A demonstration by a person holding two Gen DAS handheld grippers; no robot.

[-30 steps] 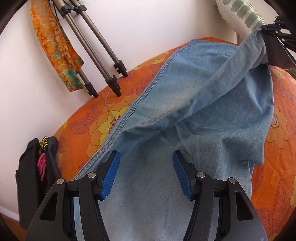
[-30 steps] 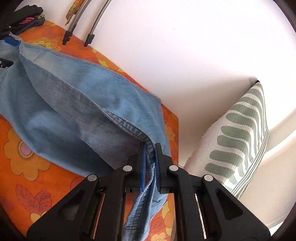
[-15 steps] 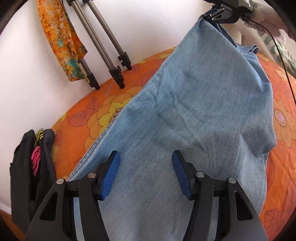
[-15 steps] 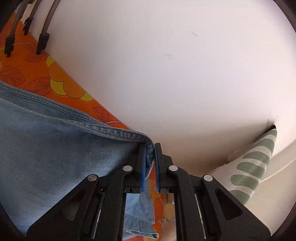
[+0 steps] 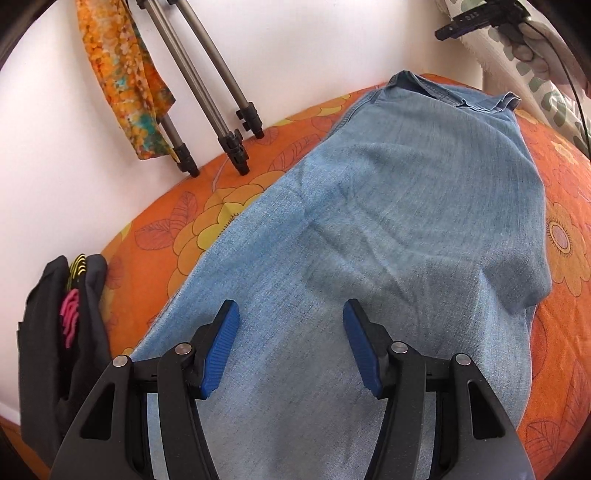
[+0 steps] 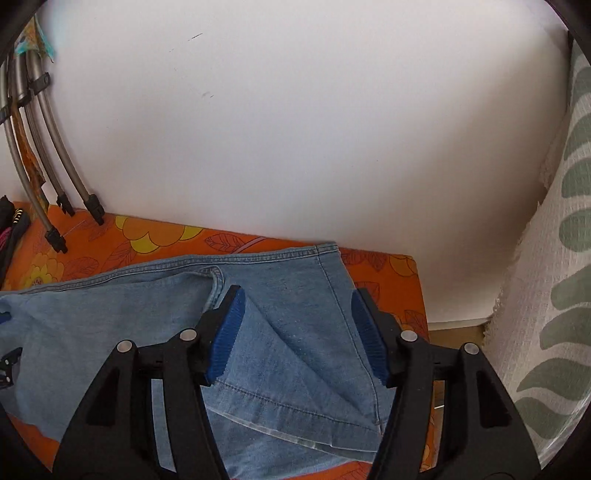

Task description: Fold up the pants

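Light blue denim pants (image 5: 388,229) lie on an orange flowered cover (image 5: 155,251), one leg folded over the other. My left gripper (image 5: 291,314) is open and empty, just above the denim near the near end. My right gripper (image 6: 295,299) is open and empty above the leg ends (image 6: 295,369), where a hem corner is turned back. In the left wrist view the right gripper's black body (image 5: 476,18) shows at the top right, above the far end of the pants.
Tripod legs (image 5: 210,99) and an orange patterned cloth (image 5: 122,74) lean on the white wall at the left. A black bag (image 5: 62,332) sits at the near left edge. A green-and-white pillow (image 6: 546,295) stands at the right.
My right gripper carried the pant leg over the other leg, opened and let it go. The denim now lies flat. My left gripper stayed open over the pants.
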